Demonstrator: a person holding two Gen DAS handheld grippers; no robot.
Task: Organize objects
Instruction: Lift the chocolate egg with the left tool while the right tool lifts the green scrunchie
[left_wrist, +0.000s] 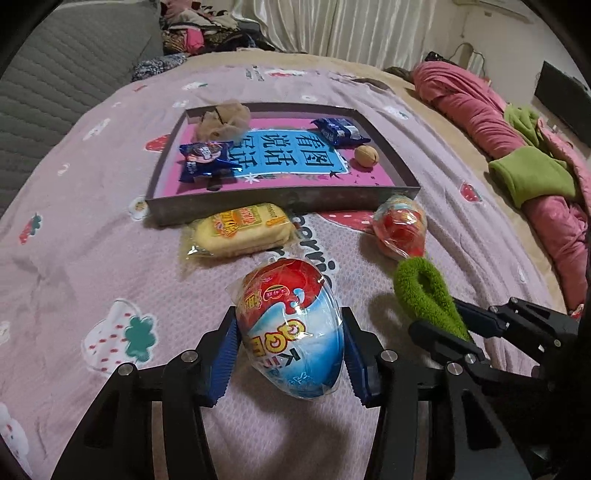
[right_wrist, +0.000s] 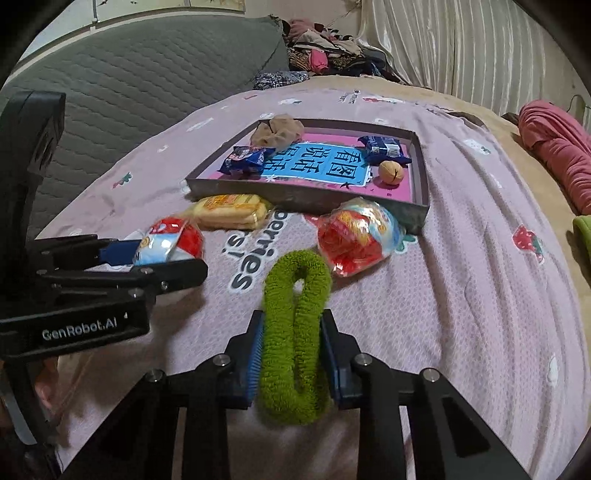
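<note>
Left tongs (left_wrist: 290, 332) clamp the wrapped egg (left_wrist: 291, 328); right tongs (right_wrist: 291, 354) pinch the green loop (right_wrist: 295, 332). Slippery film may let the egg slide free short of the tray (left_wrist: 280, 203) ahead.

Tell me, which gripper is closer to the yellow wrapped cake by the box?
Left. The left gripper, holding a red-and-blue wrapped egg, sits just before the yellow wrapped cake; the right gripper is off sideways.

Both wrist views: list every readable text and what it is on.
"看图说话" upside down on the blue panel in the tray.
"GenRobot.AI" on the left gripper.
"berries" on the blanket.
"QQ" on the wrapped egg.
Snack wrappers' print: too blurred.
</note>
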